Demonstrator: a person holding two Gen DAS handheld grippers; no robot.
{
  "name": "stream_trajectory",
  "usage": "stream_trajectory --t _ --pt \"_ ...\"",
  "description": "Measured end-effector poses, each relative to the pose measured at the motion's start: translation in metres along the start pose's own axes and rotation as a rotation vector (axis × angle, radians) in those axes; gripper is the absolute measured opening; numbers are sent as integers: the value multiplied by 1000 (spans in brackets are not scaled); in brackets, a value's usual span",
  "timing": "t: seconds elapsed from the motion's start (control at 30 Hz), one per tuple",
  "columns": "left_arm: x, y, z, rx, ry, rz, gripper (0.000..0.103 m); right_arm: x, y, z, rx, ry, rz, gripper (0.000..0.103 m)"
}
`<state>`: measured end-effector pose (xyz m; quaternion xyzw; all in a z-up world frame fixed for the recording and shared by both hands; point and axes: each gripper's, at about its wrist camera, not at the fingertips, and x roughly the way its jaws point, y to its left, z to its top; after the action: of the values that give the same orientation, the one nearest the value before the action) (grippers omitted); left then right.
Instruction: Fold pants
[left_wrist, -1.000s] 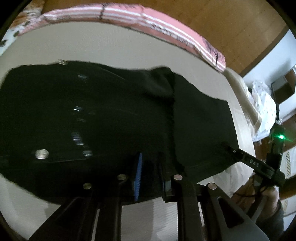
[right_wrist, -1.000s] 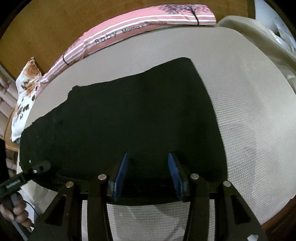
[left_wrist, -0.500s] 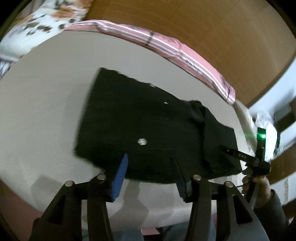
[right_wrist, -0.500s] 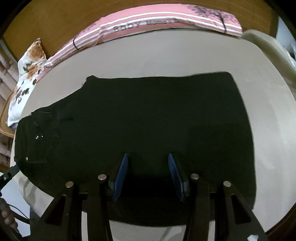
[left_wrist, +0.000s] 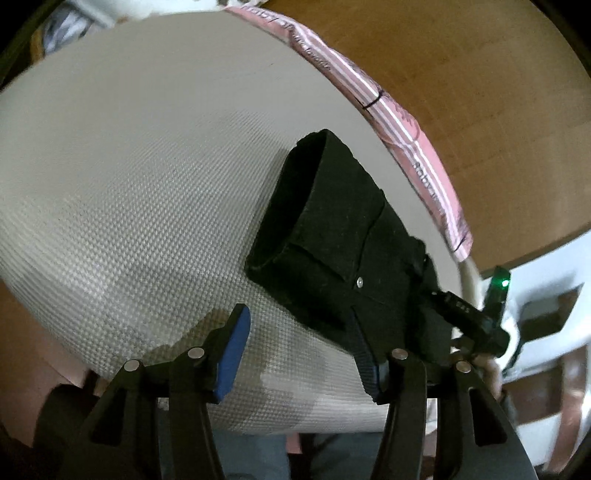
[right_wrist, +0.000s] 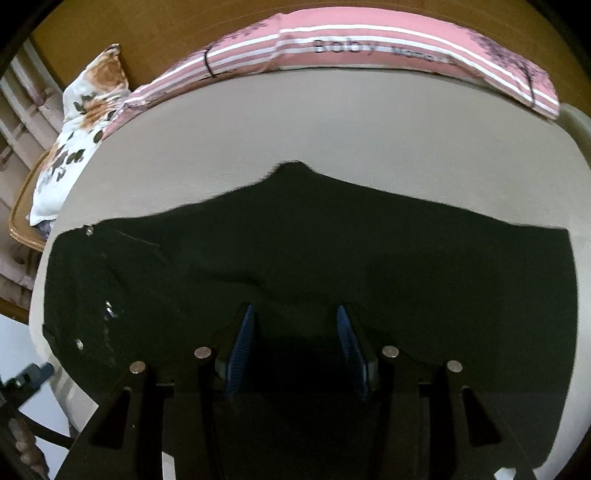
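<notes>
Black pants (left_wrist: 343, 236) lie folded on the beige mattress (left_wrist: 129, 166). In the left wrist view they stretch from mid-frame toward the lower right, a small metal rivet showing. My left gripper (left_wrist: 303, 354) is open and empty, held above the mattress's near edge at the pants' near end. The right gripper's body (left_wrist: 465, 314) shows at the pants' far end. In the right wrist view the pants (right_wrist: 332, 258) fill the lower frame. My right gripper (right_wrist: 295, 339) is open, its blue pads just above the cloth, holding nothing.
A pink striped bolster (right_wrist: 369, 48) lies along the mattress's far side against a wooden headboard (left_wrist: 480, 92). A floral pillow (right_wrist: 81, 122) sits at the left end. The mattress's near edge (left_wrist: 258, 417) drops off toward the person's legs.
My left gripper has let go, opened and pulled back up and away to the left end. The right gripper stays open and has moved in low over the pants.
</notes>
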<state>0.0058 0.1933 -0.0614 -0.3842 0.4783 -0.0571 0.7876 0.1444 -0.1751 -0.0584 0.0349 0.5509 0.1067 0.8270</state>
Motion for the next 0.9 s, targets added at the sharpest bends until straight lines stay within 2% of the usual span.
stream_trajectory --t 0.13,0.27,0.53,0.7,0.9 --pt "12 12 6 -100 42 -88 55 1 10 10 32 -5 43 52" --pt "23 20 12 -160 58 -126 55 -8 18 11 40 -26 68 58" --pt "39 38 18 -257 67 -223 55 -34 31 10 29 -71 91 59" --pt "39 42 17 -253 35 -266 55 -42 38 10 21 -80 113 59" --pt "43 38 22 -239 23 -251 55 -44 48 10 4 -81 129 59"
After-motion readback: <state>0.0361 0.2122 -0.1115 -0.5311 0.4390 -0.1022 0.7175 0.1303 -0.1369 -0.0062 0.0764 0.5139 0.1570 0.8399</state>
